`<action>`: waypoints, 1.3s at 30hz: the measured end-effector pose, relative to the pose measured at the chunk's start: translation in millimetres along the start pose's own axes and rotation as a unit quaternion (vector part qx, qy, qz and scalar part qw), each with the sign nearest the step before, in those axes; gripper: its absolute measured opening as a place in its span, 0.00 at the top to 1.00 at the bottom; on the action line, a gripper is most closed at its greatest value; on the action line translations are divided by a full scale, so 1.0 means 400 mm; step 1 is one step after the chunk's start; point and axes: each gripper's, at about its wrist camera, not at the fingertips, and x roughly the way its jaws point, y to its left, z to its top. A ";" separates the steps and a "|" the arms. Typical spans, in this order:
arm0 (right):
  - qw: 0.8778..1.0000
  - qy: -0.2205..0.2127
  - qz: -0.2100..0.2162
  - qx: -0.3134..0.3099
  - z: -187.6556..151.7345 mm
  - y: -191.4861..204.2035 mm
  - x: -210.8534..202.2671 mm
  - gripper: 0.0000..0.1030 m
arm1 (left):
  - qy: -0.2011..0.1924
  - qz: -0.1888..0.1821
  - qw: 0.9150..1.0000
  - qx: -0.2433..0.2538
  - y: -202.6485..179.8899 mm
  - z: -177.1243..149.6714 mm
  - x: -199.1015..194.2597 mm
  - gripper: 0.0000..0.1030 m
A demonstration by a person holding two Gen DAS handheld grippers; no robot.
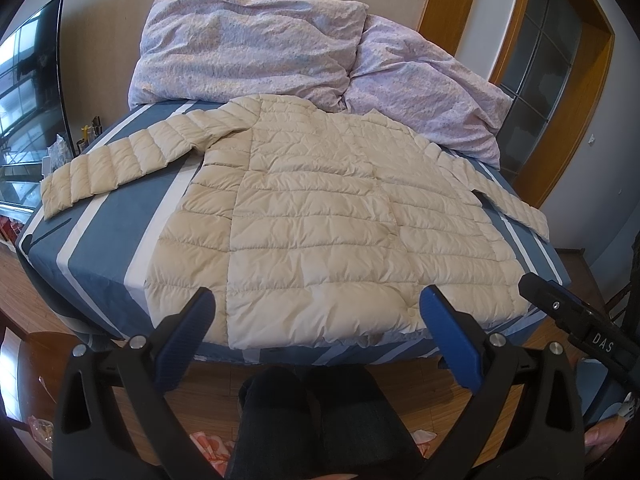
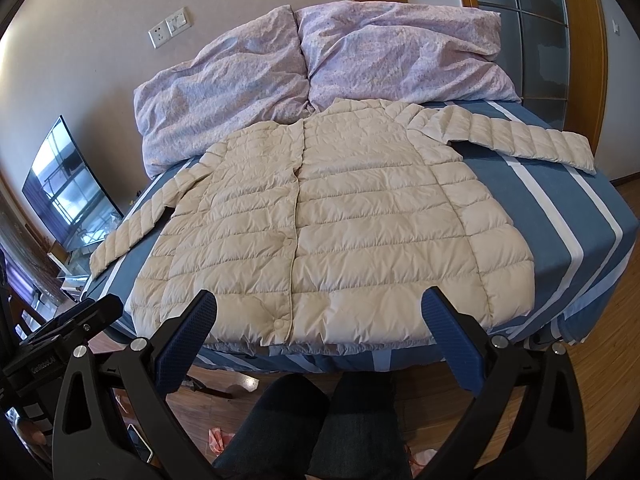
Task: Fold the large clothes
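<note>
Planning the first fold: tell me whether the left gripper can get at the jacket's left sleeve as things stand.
Probably yes. The left gripper is open and empty above the hem, and the left sleeve lies flat on the bed, uncovered.

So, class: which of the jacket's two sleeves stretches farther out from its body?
The left sleeve, stretched outward across the blue stripes; the right sleeve lies closer alongside.

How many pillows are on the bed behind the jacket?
2. One pillow lies at the head of the bed toward the TV side; the other pillow sits beside it toward the door side, touching it. Both are behind the jacket's collar.
</note>
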 end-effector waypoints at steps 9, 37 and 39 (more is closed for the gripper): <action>1.000 0.002 -0.010 0.005 0.018 -0.014 0.025 0.01 | 0.005 0.000 1.000 0.002 0.033 -0.007 0.044 0.02; 0.959 0.033 -0.199 0.198 0.326 -0.613 0.309 0.01 | 0.059 0.082 0.995 0.025 0.077 0.188 0.374 0.02; 0.944 0.026 -0.216 0.247 0.354 -0.720 0.311 0.01 | 0.061 0.086 0.994 0.025 0.086 0.199 0.391 0.02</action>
